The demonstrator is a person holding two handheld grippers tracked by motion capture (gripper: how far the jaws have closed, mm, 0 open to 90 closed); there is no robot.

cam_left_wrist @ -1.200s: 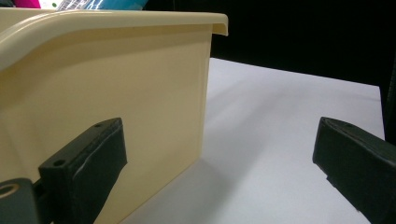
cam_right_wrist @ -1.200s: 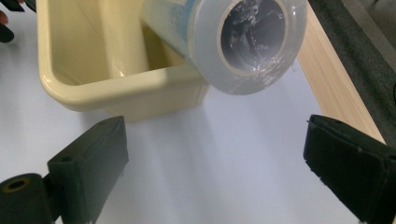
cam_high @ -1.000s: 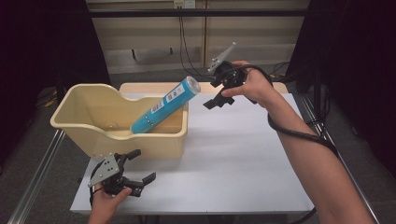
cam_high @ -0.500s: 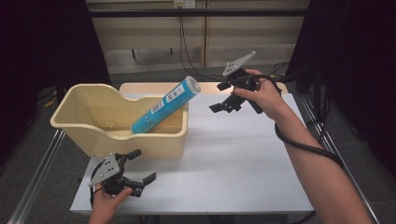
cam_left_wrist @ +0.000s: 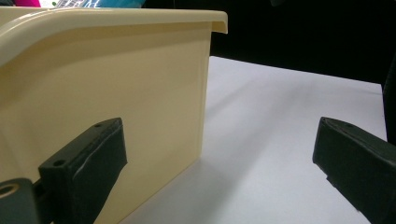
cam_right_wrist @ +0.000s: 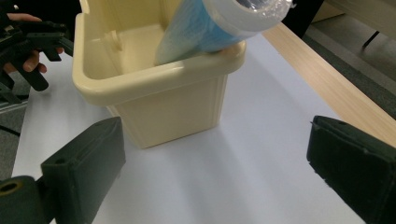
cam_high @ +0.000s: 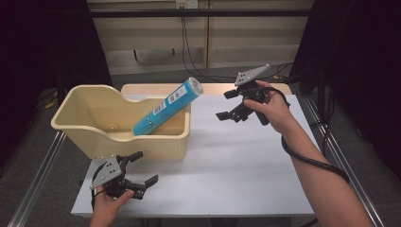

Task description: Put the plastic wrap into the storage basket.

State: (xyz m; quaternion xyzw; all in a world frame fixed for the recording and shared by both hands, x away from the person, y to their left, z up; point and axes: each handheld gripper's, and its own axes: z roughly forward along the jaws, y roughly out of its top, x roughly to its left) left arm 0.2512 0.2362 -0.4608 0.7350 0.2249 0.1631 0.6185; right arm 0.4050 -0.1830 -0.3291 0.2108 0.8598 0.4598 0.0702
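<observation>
A blue tube [cam_high: 168, 106] leans tilted in a cream plastic bin [cam_high: 85, 137], its capped top sticking out over the bin's right rim. In the right gripper view the tube [cam_right_wrist: 219, 23] rests on the bin's [cam_right_wrist: 154, 84] near wall. My right gripper [cam_high: 223, 105] hovers above the table to the right of the tube, open with nothing between its jaws, which have just closed a little. My left gripper [cam_high: 145, 168] sits low at the table's front left, open and empty, in front of the bin [cam_left_wrist: 116, 70].
The white table [cam_high: 246, 161] stretches right of the bin, with a wooden strip [cam_high: 217, 88] along its far edge. Metal rails [cam_high: 33, 184] run along both sides. The other hand and its gripper [cam_right_wrist: 32, 51] show beyond the bin in the right gripper view.
My right hand has moved to the right and lower, away from the tube's top. The left gripper, tube and bin have stayed put.
</observation>
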